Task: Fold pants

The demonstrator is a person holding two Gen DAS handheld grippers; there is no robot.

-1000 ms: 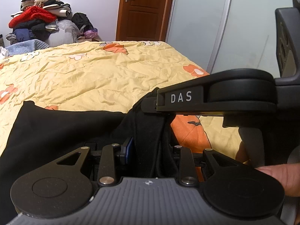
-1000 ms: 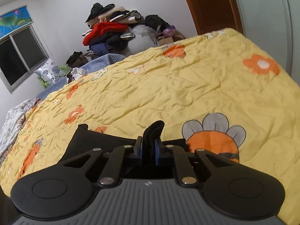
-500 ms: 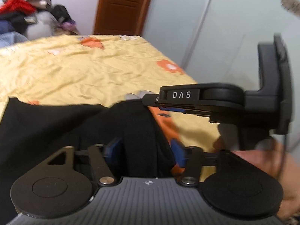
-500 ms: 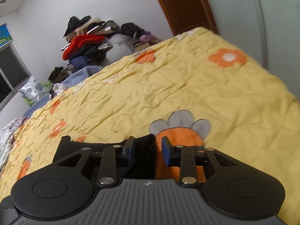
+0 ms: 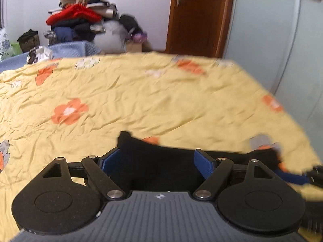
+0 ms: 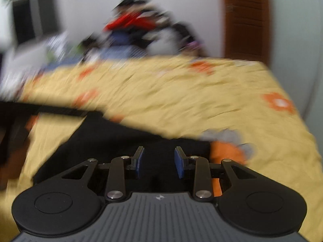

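Note:
The black pants (image 5: 157, 161) lie flat on the yellow flowered bedspread (image 5: 141, 100), close under both grippers. My left gripper (image 5: 156, 161) is wide open above the pants, its blue pads (image 5: 203, 164) holding nothing. My right gripper (image 6: 159, 161) is also open and empty over the pants (image 6: 121, 141), near their right edge by an orange flower print. The right wrist view is blurred by motion. The other gripper shows as a dark shape (image 6: 16, 125) at the left of the right wrist view.
A pile of clothes (image 5: 84, 24) is stacked beyond the far edge of the bed. A brown wooden door (image 5: 199, 16) and a pale sliding panel (image 5: 282, 40) stand to the right. The bed's right edge (image 5: 292, 121) drops off nearby.
Both grippers have opened and let go of the pants, which now lie flat. Both have pulled back and turned, and the left view now faces the clothes pile.

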